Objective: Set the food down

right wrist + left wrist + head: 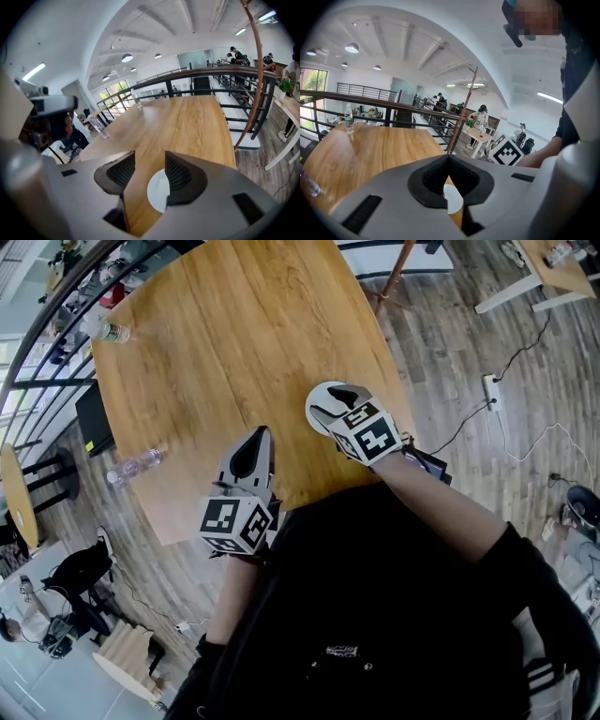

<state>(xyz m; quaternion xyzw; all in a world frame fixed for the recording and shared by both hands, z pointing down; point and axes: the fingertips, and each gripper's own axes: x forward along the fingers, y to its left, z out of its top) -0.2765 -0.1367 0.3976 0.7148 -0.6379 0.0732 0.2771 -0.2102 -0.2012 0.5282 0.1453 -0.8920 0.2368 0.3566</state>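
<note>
Tabletop (234, 324): 1 plate (317, 413) lies near the edge; right gripper (343, 396), jaws apart, could knock it; left gripper (255, 442) jaws meet.

Wide bare tabletop (253, 324), bottle (111, 332) far-left, second bottle (134, 465) left edge, plate (316, 409) near front.

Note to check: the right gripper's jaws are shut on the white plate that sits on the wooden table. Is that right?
Not quite. The right gripper is open, its jaws apart with nothing between the pads. The white plate does sit on the wooden table, below the jaws. The right gripper view shows this.
</note>
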